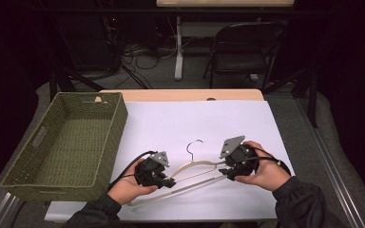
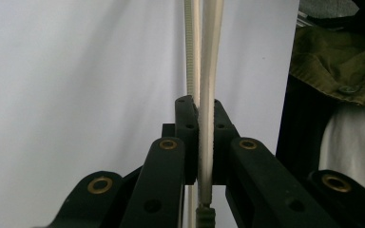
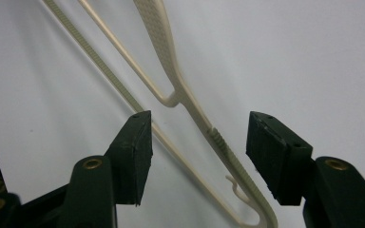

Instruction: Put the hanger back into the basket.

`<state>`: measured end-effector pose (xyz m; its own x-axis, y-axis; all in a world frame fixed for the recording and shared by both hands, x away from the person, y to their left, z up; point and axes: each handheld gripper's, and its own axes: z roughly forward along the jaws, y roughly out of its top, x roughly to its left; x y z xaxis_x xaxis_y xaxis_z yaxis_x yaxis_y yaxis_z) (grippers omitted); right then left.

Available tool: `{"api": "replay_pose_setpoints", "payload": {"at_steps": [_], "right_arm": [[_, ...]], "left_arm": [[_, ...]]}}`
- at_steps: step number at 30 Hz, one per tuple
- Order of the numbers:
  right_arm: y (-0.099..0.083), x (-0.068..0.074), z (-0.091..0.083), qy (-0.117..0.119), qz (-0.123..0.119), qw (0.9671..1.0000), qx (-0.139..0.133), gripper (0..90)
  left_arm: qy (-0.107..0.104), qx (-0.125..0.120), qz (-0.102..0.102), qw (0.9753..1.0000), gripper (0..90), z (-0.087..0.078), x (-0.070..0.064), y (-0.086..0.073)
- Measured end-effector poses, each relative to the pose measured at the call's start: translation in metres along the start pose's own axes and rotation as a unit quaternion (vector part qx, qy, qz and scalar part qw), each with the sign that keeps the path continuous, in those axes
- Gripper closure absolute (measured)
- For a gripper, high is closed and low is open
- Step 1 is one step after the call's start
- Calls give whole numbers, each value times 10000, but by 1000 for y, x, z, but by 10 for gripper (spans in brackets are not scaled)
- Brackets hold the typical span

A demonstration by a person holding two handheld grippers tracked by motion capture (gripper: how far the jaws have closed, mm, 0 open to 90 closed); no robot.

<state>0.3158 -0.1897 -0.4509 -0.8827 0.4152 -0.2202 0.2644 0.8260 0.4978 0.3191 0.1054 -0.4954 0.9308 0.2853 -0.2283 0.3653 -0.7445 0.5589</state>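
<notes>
Two hand-held grippers meet on one cream plastic clothes hanger (image 1: 197,173) that lies near the front edge of a white table sheet (image 1: 171,123). No brand, label or writing can be read on the hanger, the grippers or the basket.

Left gripper (image 1: 168,182): in the left gripper view its jaws are pressed together on the hanger (image 2: 204,142), pinching a shoulder bar edge-on between the pads; a ribbed lower bar (image 2: 192,47) runs alongside just behind it.

Right gripper (image 1: 224,172): in the right gripper view the jaws stand spread (image 3: 198,159), one on either side of the hanger's end (image 3: 228,156) without touching it (white sheet shows between each pad and the plastic).

Hanger: slim and pale cream, with a dark metal hook (image 1: 194,145) that points away from the person. Its shoulder has a dotted, textured face (image 3: 159,33), a short ribbed grip patch, and a small notch hook (image 3: 235,186) near the rounded end. The thin lower bar is finely ridged along its length.

Setting: a green woven basket (image 1: 116,128) with handle slots stands on the left part of the table, just beside the sheet, well apart from the hanger. A dark chair (image 1: 244,47) stands beyond the table's far edge.
</notes>
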Motion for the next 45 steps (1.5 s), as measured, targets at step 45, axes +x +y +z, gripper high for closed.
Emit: {"api": "replay_pose_setpoints", "payload": {"at_steps": [45], "right_arm": [[-24,-20,0,-150,342,9986,388,415]], "left_arm": [[855,-1110,-667,9879,872,-78,-1,-16]]}}
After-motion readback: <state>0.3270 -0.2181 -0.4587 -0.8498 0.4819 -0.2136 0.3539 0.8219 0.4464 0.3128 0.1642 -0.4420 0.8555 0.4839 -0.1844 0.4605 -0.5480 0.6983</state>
